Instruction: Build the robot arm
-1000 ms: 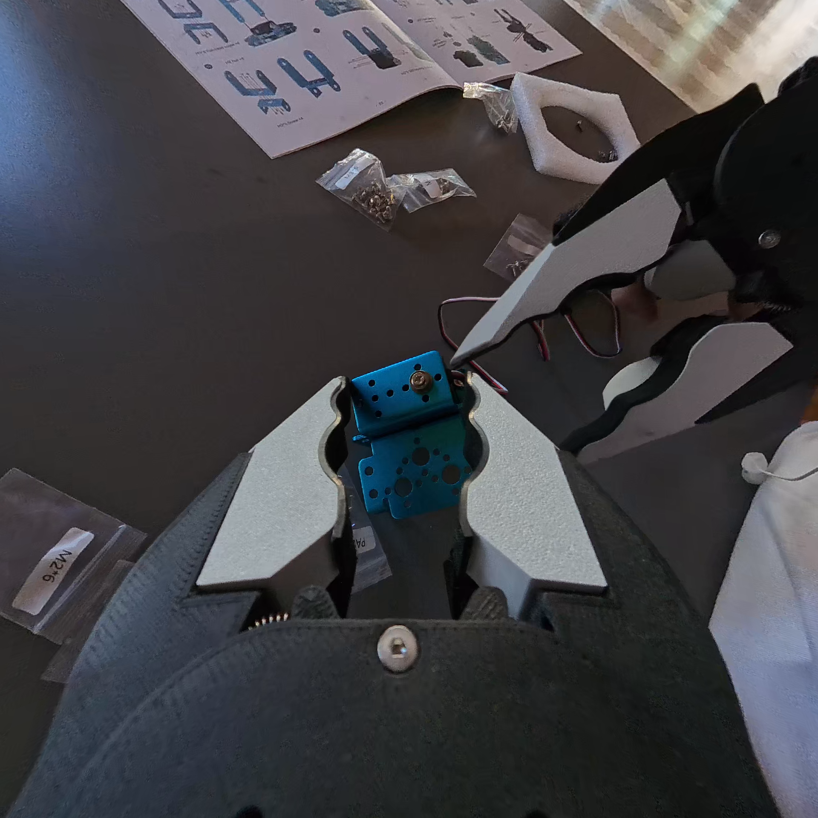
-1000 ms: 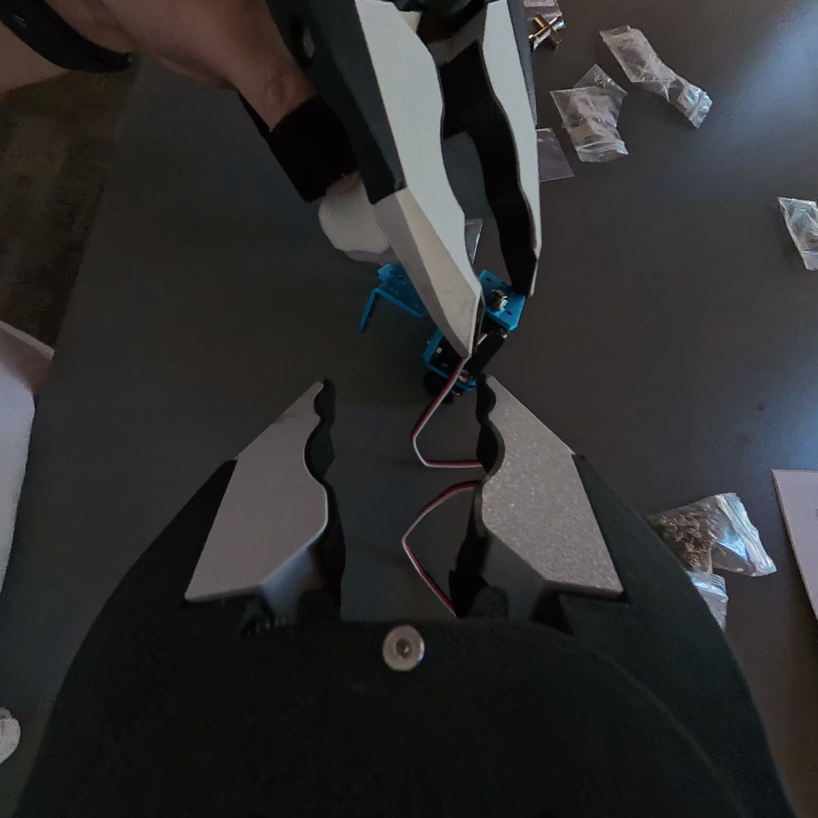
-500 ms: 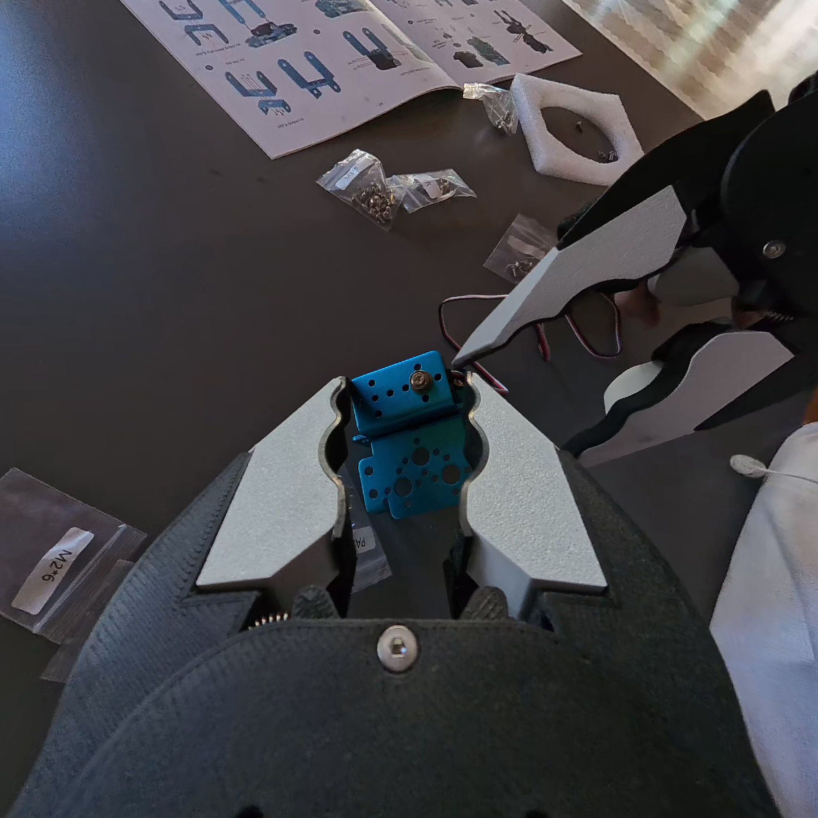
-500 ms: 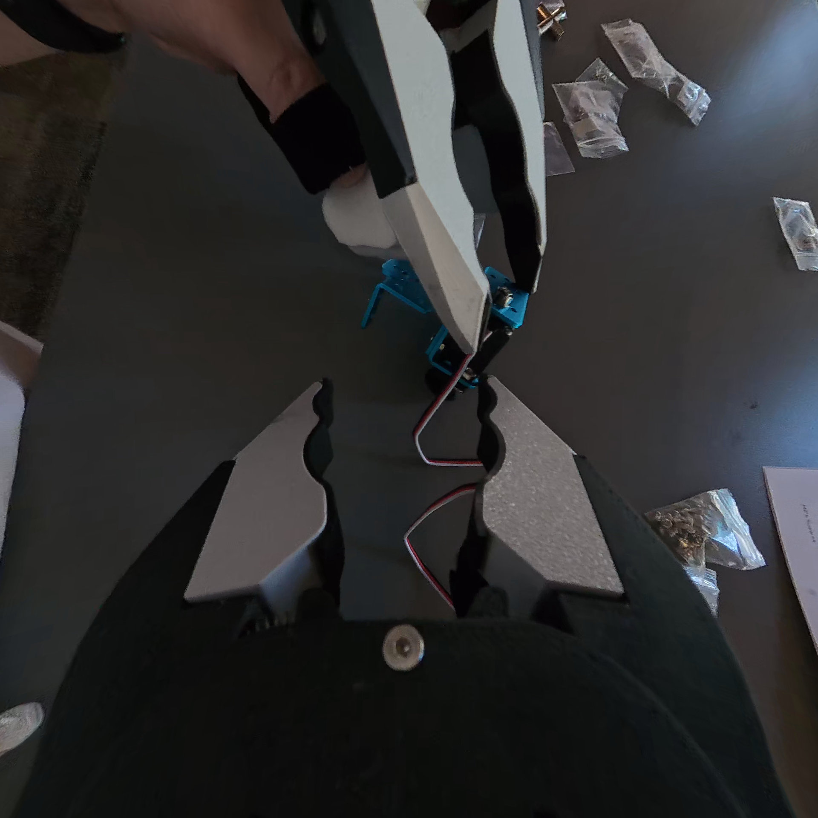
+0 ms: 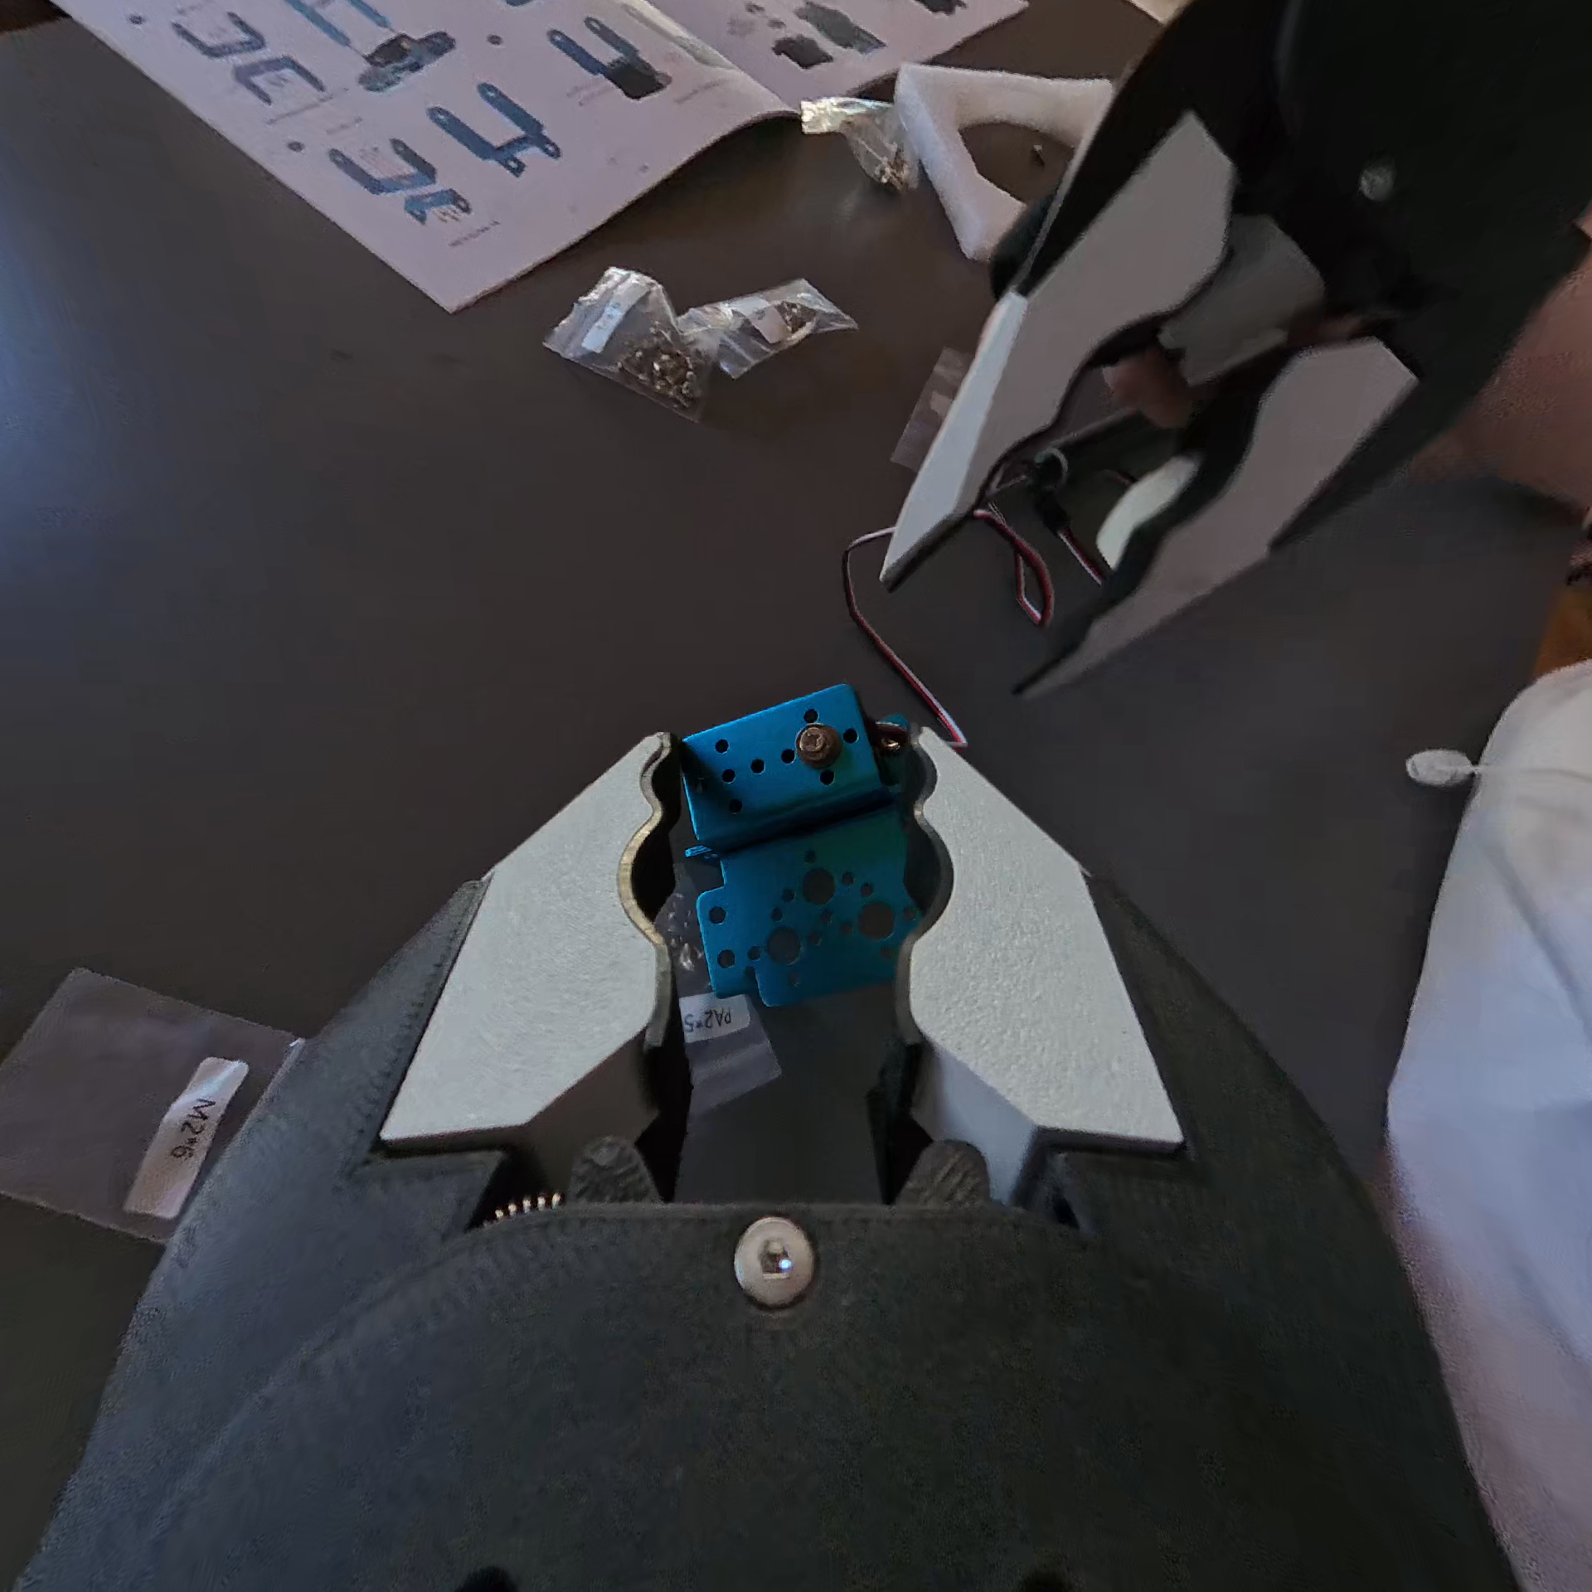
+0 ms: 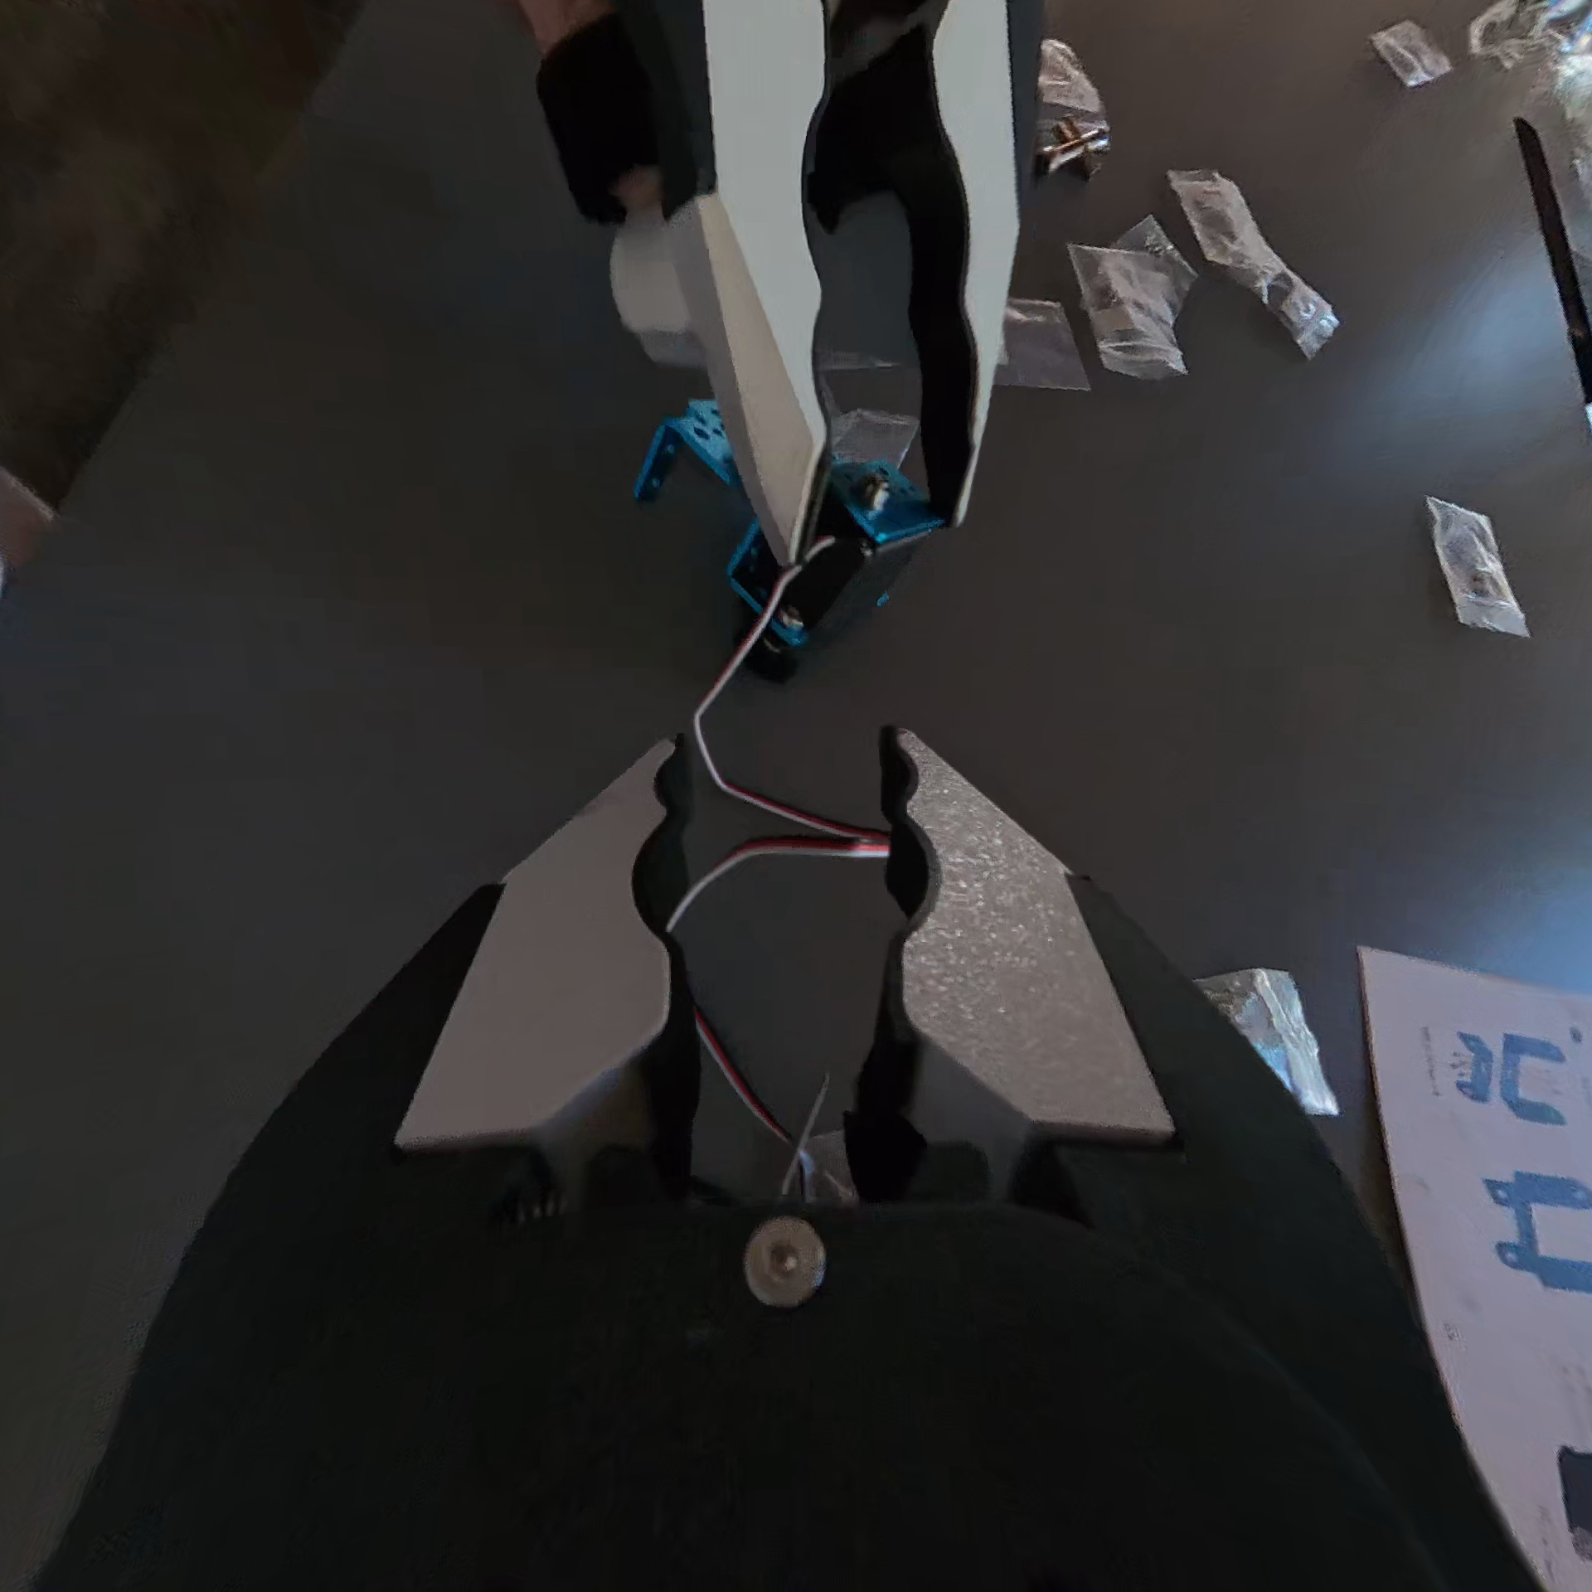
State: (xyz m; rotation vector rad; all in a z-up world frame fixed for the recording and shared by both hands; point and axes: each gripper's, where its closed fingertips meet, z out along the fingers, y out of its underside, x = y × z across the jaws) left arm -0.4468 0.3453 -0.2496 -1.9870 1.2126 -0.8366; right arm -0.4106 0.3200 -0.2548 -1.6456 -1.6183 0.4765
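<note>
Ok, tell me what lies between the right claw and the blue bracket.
Only the servo's red-white-black wire, running from the blue bracket across bare dark table to the right claw; the right wrist view shows it.

Dark brown-grey counter (image 5: 258,534). Bright blue bracket (image 5: 792,853), dotted with round holes, with a dull metal screw (image 5: 814,743) near its top edge. Left gripper (image 5: 791,758): pale grey speckled fingers (image 5: 551,973) on a black textured body. Right gripper (image 6: 780,749): same grey and black. Red, white and black striped wire (image 6: 775,840). White booklet (image 5: 482,103) printed with blue and black figures. Clear bags (image 5: 689,336) with silvery contents. White foam frame (image 5: 956,129). White cloth (image 5: 1508,1120) at the right edge.
</note>
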